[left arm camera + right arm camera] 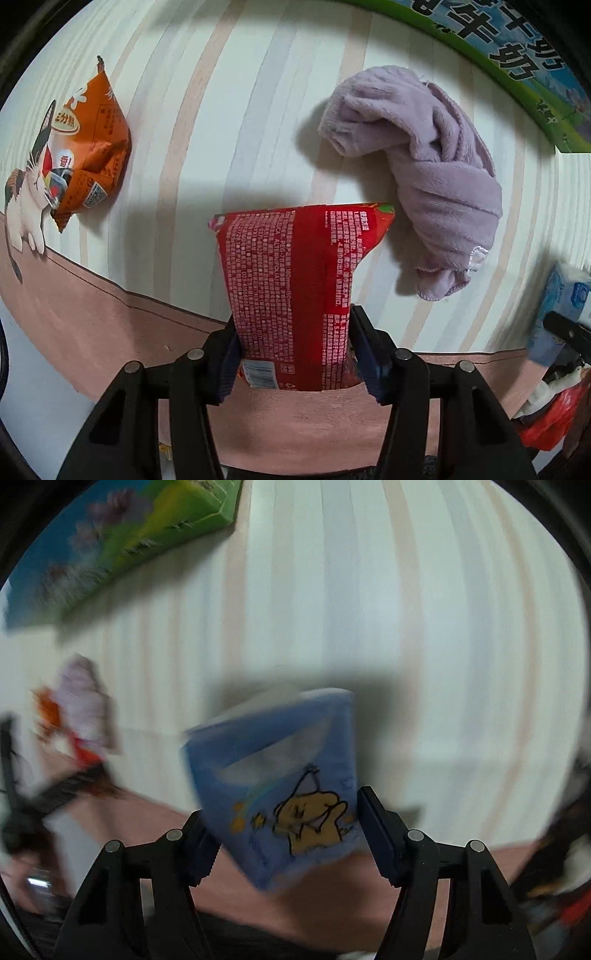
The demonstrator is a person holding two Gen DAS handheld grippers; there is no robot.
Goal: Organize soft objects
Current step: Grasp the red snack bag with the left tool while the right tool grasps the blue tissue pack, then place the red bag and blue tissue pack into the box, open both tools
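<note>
The left gripper (293,354) has its two jaws pressed on the low end of a red snack bag (295,288), so the bag sticks up above the striped cloth (229,110) on the table. The bag looks light and puffy, with crinkly, slippery plastic. It would likely squash or slide if held too loosely, so the flat bottom part, where the jaws are now, seems a good place to hold.

The right gripper (286,834) holds a blue tissue pack (280,786) with a yellow cartoon animal on it. Its jaws are partly closed around the pack. The left jaw touches the pack, but the picture is too blurry to be sure that the right jaw does. The pack looks soft and light and would bend easily, so holding it across the middle seems best.

On the cloth lie an orange snack bag (92,147) far to the left and a floppy purple towel (424,177) just beside the red bag's top corner. A green and blue box (524,62) is cut off at the edge.

The right wrist view is smeared, so things at its left side are only blobs of colour
</note>
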